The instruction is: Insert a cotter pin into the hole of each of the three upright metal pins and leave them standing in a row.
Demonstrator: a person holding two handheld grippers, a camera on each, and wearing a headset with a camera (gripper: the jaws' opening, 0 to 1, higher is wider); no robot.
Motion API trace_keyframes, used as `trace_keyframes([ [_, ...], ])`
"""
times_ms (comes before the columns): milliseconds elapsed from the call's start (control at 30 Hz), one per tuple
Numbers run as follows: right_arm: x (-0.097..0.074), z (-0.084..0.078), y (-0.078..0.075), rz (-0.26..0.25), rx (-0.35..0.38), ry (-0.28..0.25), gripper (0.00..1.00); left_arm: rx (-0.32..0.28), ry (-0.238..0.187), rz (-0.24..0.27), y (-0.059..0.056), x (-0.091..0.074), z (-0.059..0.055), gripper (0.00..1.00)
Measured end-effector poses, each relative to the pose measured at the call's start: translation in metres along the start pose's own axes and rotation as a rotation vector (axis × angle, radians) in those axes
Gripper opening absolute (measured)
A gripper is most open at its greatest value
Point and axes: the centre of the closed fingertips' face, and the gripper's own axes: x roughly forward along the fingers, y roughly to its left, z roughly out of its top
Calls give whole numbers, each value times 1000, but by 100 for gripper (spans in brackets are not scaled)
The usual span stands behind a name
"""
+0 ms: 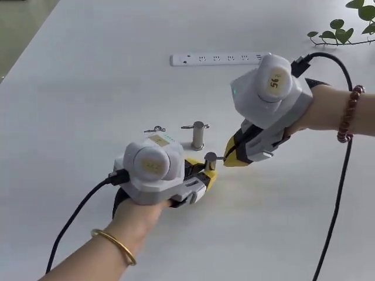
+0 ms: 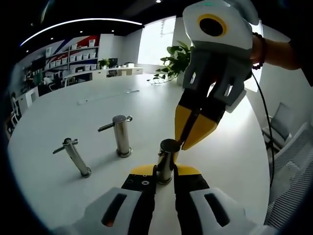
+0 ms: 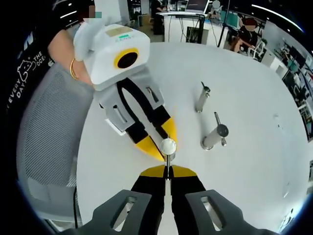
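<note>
My left gripper (image 2: 165, 171) is shut on an upright metal pin (image 2: 166, 157), holding it low on the white table (image 1: 82, 105). My right gripper (image 3: 167, 171) is shut on a thin cotter pin (image 3: 167, 160), whose tip meets the top of that held metal pin (image 3: 168, 145). In the head view the right gripper (image 1: 229, 157) comes from the right to the held pin (image 1: 210, 160), opposite the left gripper (image 1: 207, 174). A second metal pin (image 1: 198, 136) stands behind with a cotter pin through it. A third pin (image 2: 76, 155), also carrying a cotter pin, looks tilted in the fisheye view.
A white power strip (image 1: 220, 58) lies at the far side of the table. Plant leaves (image 1: 345, 29) reach in at the top right. Black cables (image 1: 337, 193) trail from both grippers. An office chair (image 3: 49, 147) stands beside the table.
</note>
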Motion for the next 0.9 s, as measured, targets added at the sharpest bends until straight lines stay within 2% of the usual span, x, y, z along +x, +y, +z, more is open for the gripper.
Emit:
trace_keyframes([
  [333, 3, 6, -1, -2, -18, -18, 0, -19, -1, 13, 1, 1, -2, 12],
  [500, -4, 5, 0, -15, 1, -21, 7, -23, -1, 19, 1, 2, -2, 12],
  [700, -10, 0, 0, -31, 28, -22, 4, -32, -3, 26, 1, 1, -2, 12],
  [900, -11, 3, 0, -41, 22, -28, 0, -38, -4, 32, 2, 1, -2, 12],
])
